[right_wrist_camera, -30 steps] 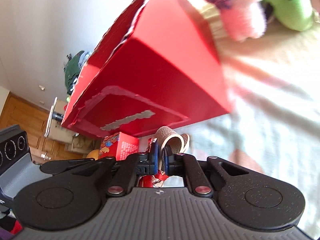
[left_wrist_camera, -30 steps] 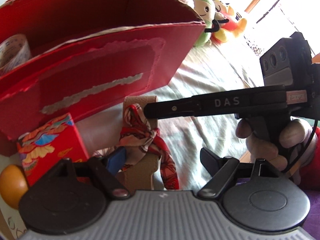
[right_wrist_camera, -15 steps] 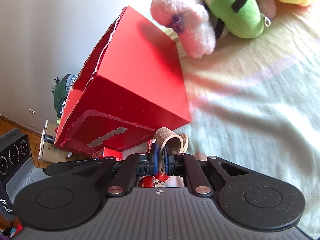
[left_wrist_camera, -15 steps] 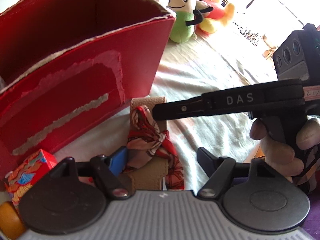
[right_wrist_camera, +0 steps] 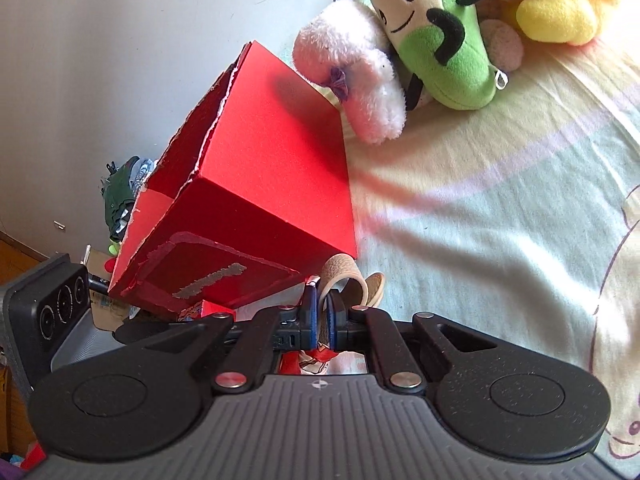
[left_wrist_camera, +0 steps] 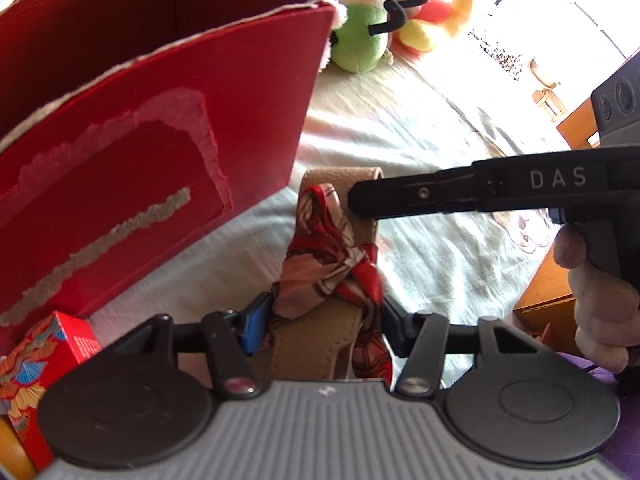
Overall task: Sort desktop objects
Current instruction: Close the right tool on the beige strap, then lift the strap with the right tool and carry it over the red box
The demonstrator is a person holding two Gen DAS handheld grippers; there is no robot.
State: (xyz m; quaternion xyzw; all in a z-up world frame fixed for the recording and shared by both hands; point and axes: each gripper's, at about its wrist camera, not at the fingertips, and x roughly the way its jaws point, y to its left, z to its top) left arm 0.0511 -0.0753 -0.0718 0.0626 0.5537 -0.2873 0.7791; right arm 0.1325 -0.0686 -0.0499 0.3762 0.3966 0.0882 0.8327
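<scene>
A tan strap (left_wrist_camera: 340, 176) with a red patterned scarf (left_wrist_camera: 324, 248) knotted round it stands up from the pale bedsheet, just right of the big red cardboard box (left_wrist_camera: 120, 160). My left gripper (left_wrist_camera: 324, 324) is shut on its lower part, both blue pads touching the scarf. My right gripper (left_wrist_camera: 360, 200) reaches in from the right and is shut on the strap's top loop. In the right wrist view, the right gripper (right_wrist_camera: 322, 316) pinches the curled strap (right_wrist_camera: 344, 270), with the scarf (right_wrist_camera: 312, 360) below and the red box (right_wrist_camera: 272, 152) open-topped behind.
A small red patterned box (left_wrist_camera: 40, 360) lies at the big box's near corner. Plush toys (right_wrist_camera: 440, 40) and a pink plush (right_wrist_camera: 352, 68) crowd the far side. The bedsheet (right_wrist_camera: 480, 240) spreads to the right. A hand (left_wrist_camera: 600, 292) holds the right gripper; wooden furniture (left_wrist_camera: 540, 300) stands past the bed's edge.
Both grippers and the strap have drawn back from the red box and turned toward the plush toys. The left fingers have closed in onto the scarf-wrapped strap. The right grip is unchanged.
</scene>
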